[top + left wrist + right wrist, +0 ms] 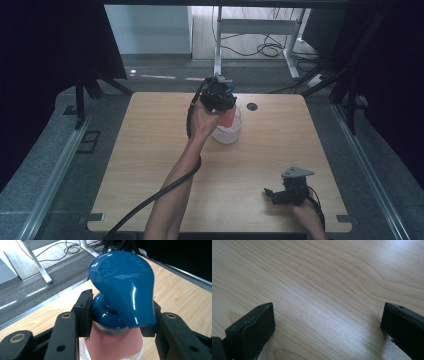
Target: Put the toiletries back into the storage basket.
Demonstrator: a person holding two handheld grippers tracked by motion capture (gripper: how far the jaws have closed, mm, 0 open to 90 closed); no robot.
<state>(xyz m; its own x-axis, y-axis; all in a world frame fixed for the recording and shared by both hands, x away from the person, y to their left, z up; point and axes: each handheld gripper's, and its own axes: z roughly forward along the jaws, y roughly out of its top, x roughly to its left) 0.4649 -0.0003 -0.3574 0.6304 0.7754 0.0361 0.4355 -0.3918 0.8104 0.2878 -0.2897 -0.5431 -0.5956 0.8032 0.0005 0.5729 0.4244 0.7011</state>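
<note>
While the left gripper (218, 95) has its jaws clamped on the blue plastic pump head (122, 282) of the pink soap bottle (227, 119), at twelve o'clock on the wooden bench (150, 150), we keep it upright and lower it slowly into the clear glass cup (227, 132); the right gripper (286, 196) rests at five o'clock, jaws spread wide and empty.

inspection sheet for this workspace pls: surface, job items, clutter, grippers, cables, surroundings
Surface: light wooden table, with a dark round grommet hole.
Job's things: pink spray bottle with glossy blue trigger head, standing in a clear ribbed plastic container.
Clutter: nothing seen.
Grippers: left gripper shut on the bottle's blue neck; right gripper open, low over bare wood near the table's right front.
Cables: black cable trails along the left forearm; loose cables on the floor beyond.
Surroundings: white desk frame, grey floor, dark curtains at the sides.
</note>
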